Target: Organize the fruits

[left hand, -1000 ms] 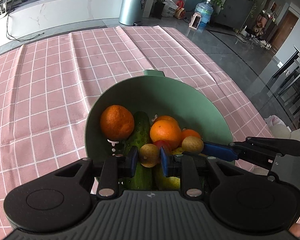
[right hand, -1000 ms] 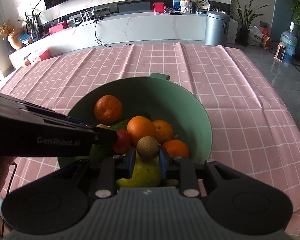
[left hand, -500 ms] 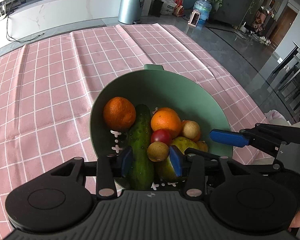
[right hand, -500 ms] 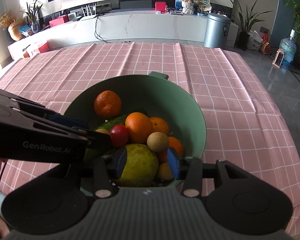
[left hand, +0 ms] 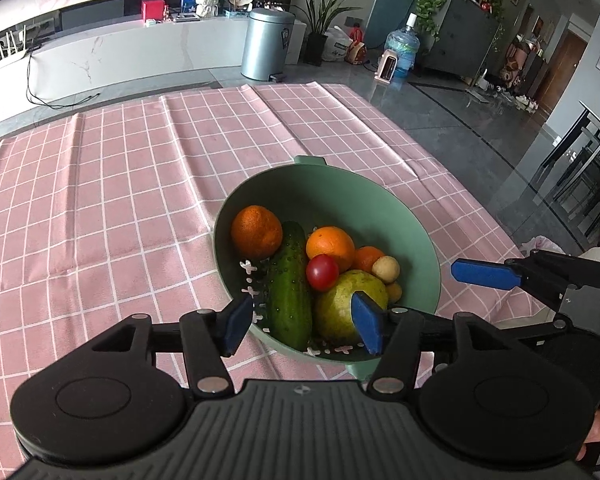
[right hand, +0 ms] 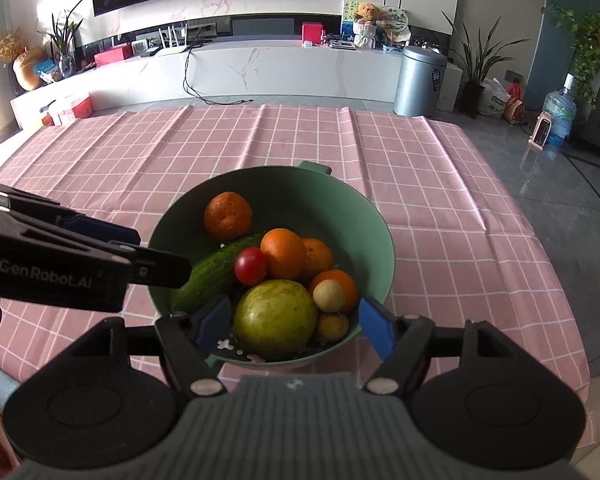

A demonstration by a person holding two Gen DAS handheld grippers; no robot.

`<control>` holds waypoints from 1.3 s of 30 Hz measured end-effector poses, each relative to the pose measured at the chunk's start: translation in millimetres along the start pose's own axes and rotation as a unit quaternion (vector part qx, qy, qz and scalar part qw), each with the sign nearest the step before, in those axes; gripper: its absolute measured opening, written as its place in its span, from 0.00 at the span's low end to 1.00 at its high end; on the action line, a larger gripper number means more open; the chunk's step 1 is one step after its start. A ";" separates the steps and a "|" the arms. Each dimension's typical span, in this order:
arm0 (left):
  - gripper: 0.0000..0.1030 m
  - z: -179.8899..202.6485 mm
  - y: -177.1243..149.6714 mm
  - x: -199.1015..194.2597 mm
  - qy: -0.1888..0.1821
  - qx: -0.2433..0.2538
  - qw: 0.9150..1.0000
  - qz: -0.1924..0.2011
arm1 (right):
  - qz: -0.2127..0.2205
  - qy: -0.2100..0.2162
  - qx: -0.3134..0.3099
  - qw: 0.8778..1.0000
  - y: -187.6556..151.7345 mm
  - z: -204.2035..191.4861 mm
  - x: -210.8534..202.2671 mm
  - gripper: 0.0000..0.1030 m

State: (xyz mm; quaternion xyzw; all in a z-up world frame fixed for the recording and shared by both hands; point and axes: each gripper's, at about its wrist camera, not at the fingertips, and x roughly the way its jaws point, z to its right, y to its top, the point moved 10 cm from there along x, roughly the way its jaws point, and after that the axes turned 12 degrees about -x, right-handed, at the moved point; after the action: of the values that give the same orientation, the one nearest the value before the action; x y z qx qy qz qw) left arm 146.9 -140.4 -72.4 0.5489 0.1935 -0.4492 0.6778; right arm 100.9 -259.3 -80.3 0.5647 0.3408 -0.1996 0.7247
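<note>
So the desk point(right hand: 440, 184) looks bare apart from the green bowl point(right hand: 340, 208), and every fruit I can spot sits inside that bowl: pear, oranges, cucumber point(left hand: 290, 280), tomato point(right hand: 251, 266). Both the left gripper point(left hand: 302, 324) and right gripper point(right hand: 294, 326) hover at the bowl's near rim, fingers just spread apart, holding nothing. Looks basically finished.

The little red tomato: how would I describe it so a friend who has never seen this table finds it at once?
Start at the pink checked tablecloth and find the green bowl on it. In the fruit pile, look between the cucumber and the biggest orange. The tomato is the only red, glossy thing there.
</note>
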 end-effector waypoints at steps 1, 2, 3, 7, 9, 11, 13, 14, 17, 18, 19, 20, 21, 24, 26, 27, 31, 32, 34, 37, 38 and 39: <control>0.65 -1.0 -0.8 -5.5 0.001 0.002 1.000 0.007 | 0.006 0.002 0.009 1.000 -0.6 -1.6 -4.1 0.67; 0.65 -2.1 -1.7 -10.9 0.003 0.005 1.000 0.015 | 0.012 0.003 0.018 1.000 -1.5 -3.2 -7.8 0.68; 0.65 -3.0 -2.3 -17.0 0.006 0.009 1.000 0.023 | 0.020 0.007 0.028 0.999 -2.1 -5.7 -11.8 0.70; 0.65 -7.9 -8.0 -38.6 0.018 0.027 0.998 0.054 | 0.044 0.016 0.062 0.997 -7.9 -18.8 -25.2 0.70; 0.65 -10.4 -13.1 -46.9 0.024 0.038 0.997 0.067 | 0.053 0.020 0.075 0.996 -12.5 -27.0 -31.2 0.71; 0.66 -14.5 -18.1 -54.9 0.033 0.048 0.995 0.081 | 0.062 0.026 0.088 0.994 -17.4 -35.8 -36.6 0.71; 0.66 -19.6 -24.0 -59.6 0.036 0.051 0.994 0.092 | 0.067 0.030 0.097 0.993 -21.1 -46.0 -39.6 0.71; 0.66 -23.4 -27.3 -61.1 0.038 0.051 0.993 0.095 | 0.069 0.032 0.098 0.992 -23.0 -50.7 -40.0 0.71; 0.66 -35.1 -34.4 -61.4 0.045 0.050 0.992 0.103 | 0.068 0.034 0.092 0.993 -27.4 -64.9 -39.5 0.71; 0.66 -39.4 -36.1 -60.8 0.050 0.048 0.992 0.102 | 0.068 0.033 0.086 0.993 -27.8 -68.8 -39.4 0.71; 0.66 -43.9 -38.0 -59.6 0.056 0.044 0.992 0.100 | 0.070 0.031 0.080 0.994 -27.7 -72.0 -40.1 0.71; 0.66 -48.5 -39.9 -59.2 0.061 0.040 0.992 0.100 | 0.073 0.027 0.076 0.994 -27.4 -74.1 -41.2 0.71; 0.66 -51.4 -41.1 -58.1 0.065 0.037 0.992 0.099 | 0.077 0.025 0.073 0.994 -27.5 -75.4 -42.1 0.72; 0.66 -58.4 -47.0 -58.1 0.068 0.026 0.993 0.094 | 0.083 0.026 0.078 0.993 -28.6 -76.4 -42.6 0.73; 0.66 -61.9 -51.9 -58.5 0.070 0.023 0.993 0.091 | 0.081 0.028 0.086 0.993 -29.4 -76.1 -41.1 0.74; 0.66 -61.7 -53.3 -58.3 0.074 0.022 0.993 0.089 | 0.078 0.030 0.087 0.993 -29.6 -76.9 -39.9 0.75; 0.66 -61.7 -54.9 -58.4 0.085 0.019 0.992 0.088 | 0.073 0.020 0.081 0.994 -30.6 -79.8 -38.1 0.75; 0.67 -61.3 -54.7 -58.2 0.083 0.016 0.992 0.089 | 0.075 0.017 0.080 0.994 -30.7 -79.6 -39.1 0.75; 0.69 -60.9 -54.0 -58.4 0.084 0.010 0.992 0.093 | 0.081 0.015 0.082 0.993 -30.7 -78.4 -41.1 0.75; 0.70 -59.6 -53.1 -58.8 0.091 0.010 0.991 0.102 | 0.094 0.009 0.086 0.992 -30.8 -76.2 -45.7 0.79; 0.70 -58.4 -52.4 -58.3 0.093 0.012 0.990 0.103 | 0.097 0.008 0.085 0.992 -30.7 -76.6 -47.0 0.79; 0.70 -57.3 -52.2 -58.0 0.096 0.014 0.990 0.106 | 0.099 0.005 0.081 0.992 -30.5 -77.2 -47.7 0.80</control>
State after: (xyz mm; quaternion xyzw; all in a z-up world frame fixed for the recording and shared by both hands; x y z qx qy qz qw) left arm 87.0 -64.4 -76.9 0.6163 0.1926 -0.3229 0.6920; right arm 26.8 -198.7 -76.9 0.6536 0.2695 -0.1515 0.6909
